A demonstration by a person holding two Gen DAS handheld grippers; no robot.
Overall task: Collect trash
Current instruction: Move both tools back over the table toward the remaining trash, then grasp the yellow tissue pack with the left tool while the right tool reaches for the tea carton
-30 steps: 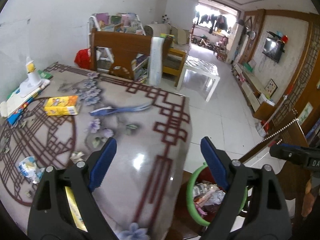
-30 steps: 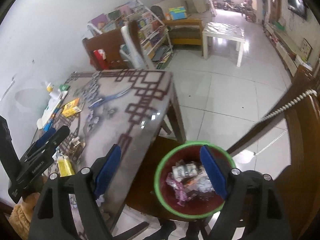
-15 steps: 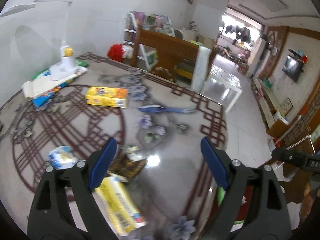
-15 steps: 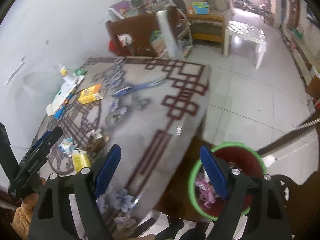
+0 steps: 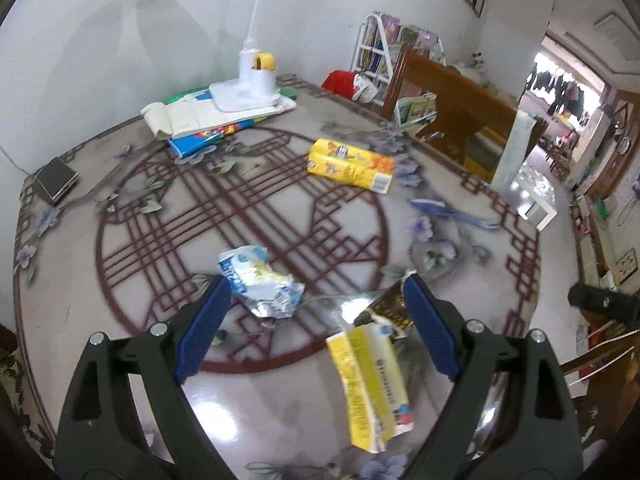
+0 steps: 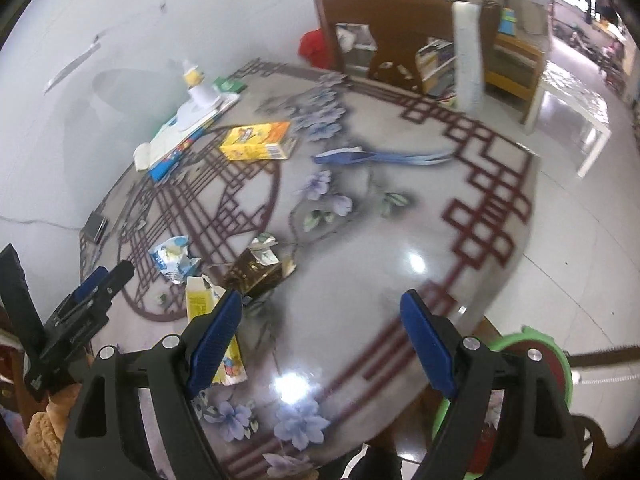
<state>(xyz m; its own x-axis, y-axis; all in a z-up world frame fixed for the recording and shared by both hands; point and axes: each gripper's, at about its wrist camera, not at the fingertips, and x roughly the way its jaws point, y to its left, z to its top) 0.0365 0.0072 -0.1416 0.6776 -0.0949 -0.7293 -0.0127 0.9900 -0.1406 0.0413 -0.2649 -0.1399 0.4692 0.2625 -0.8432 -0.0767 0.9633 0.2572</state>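
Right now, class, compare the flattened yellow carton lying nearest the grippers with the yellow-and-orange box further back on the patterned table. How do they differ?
The flattened yellow carton is squashed, its top torn open; the yellow-and-orange box keeps its full rectangular shape. The carton lies close to the table's near edge, touching a dark gold wrapper; the box lies alone toward the far side. Both lie on their sides and are mainly yellow.

**Gloss, foil and card on the patterned desk**

The desk (image 5: 248, 216) has a smooth, glossy top that mirrors the lights. The crumpled blue-and-white wrapper (image 5: 260, 286) looks like shiny foil-lined film. The flattened yellow carton (image 5: 370, 384) and the yellow box (image 5: 350, 165) are printed card with a slight sheen. The left gripper (image 5: 316, 326) is matt black plastic with blue rubbery pads (image 5: 204, 326). The chair (image 6: 384, 36) behind is varnished wood.
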